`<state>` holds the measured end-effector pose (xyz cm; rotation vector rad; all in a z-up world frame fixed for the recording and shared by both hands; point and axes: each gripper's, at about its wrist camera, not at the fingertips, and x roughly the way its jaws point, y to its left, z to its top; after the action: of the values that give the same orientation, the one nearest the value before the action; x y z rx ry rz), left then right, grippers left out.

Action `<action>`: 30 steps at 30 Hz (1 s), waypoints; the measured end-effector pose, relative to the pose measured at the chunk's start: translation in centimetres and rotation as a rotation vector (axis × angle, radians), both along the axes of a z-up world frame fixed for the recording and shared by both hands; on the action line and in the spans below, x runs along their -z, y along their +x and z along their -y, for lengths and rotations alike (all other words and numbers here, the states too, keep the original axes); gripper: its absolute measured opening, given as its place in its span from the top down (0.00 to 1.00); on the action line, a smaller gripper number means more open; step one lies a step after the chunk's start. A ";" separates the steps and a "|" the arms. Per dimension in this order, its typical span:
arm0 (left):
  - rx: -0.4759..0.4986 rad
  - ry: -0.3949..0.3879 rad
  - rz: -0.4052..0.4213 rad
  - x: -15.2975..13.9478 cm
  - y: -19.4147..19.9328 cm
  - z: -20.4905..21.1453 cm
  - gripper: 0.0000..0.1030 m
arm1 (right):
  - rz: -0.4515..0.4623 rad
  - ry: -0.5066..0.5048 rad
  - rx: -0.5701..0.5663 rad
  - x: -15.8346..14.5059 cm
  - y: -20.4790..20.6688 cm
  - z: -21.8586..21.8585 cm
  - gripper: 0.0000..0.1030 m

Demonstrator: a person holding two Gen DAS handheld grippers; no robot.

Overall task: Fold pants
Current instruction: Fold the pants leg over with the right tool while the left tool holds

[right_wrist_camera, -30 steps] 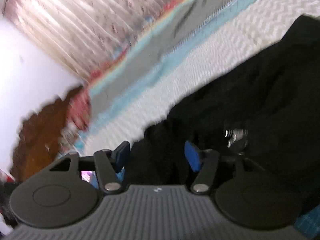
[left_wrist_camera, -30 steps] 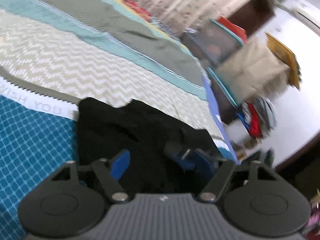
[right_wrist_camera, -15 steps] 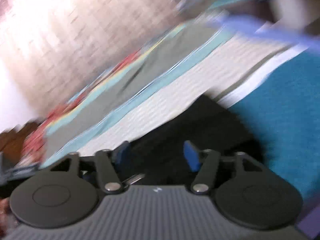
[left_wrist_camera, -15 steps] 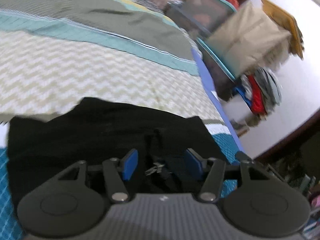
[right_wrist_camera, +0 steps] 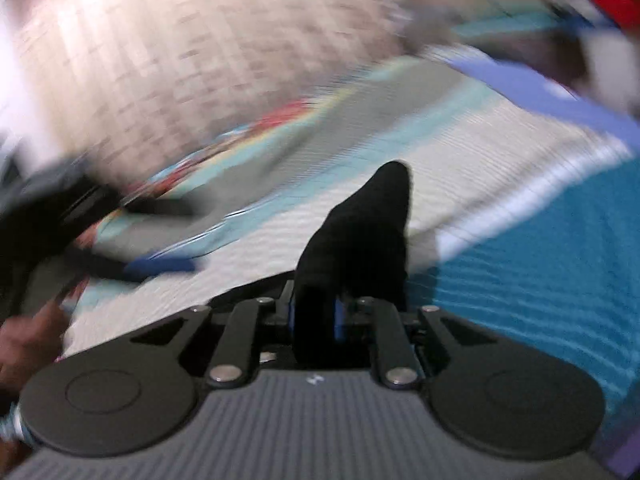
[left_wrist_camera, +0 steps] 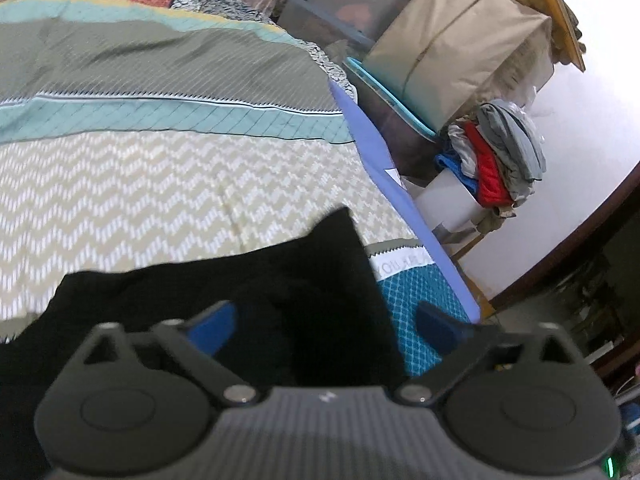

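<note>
The fingers of the left gripper (left_wrist_camera: 324, 322) are spreading wide, blue pads far apart, with the black pants (left_wrist_camera: 248, 300) lying under and between them but not pressed by either pad. The fingers of the right gripper (right_wrist_camera: 314, 318) are closing and already pinch a bunched fold of the pants (right_wrist_camera: 360, 232) between their blue pads; the cloth rises from the pinch and tapers to a rounded tip pointing away toward the far side of the bed.

In the left wrist view the pants lie flat on the bed (left_wrist_camera: 160, 184), a broad dark matte sheet whose long axis runs left to right along the near edge, with one pointed corner sticking up toward the far right. The fabric is soft, unpatterned and lightly creased.

The bedcover is quilted in bands: a cream and tan zigzag weave, a pale teal strip with diamond stitching, an olive band, and a bright teal patch of small lattice print at the near right. A white strip (left_wrist_camera: 400, 264) beside the pants carries letters that seem to read "YOU", seen upside down and partly blurred.

Right of the bed stand a tan box (left_wrist_camera: 460, 40) and a pile of folded clothes (left_wrist_camera: 496, 164) in red, grey and blue.
</note>
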<state>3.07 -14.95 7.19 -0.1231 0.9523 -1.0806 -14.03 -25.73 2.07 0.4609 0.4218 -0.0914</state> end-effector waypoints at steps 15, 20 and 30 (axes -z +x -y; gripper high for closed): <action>-0.170 -0.082 0.018 0.4 2.8 -13.1 0.84 | 0.062 -0.037 -0.378 -3.0 1.4 -8.5 0.81; -0.331 -0.053 -0.064 4.1 3.9 -20.5 0.82 | -0.029 -0.071 -0.556 -1.8 4.6 -14.1 0.81; -0.496 -0.022 -0.272 10.9 4.1 -24.5 0.00 | -0.204 0.236 -0.707 1.2 7.1 -12.8 0.50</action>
<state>7.15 9.54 -3.70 -0.5077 1.0796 -0.6223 -6.92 -12.94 0.83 0.5128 0.7792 0.6058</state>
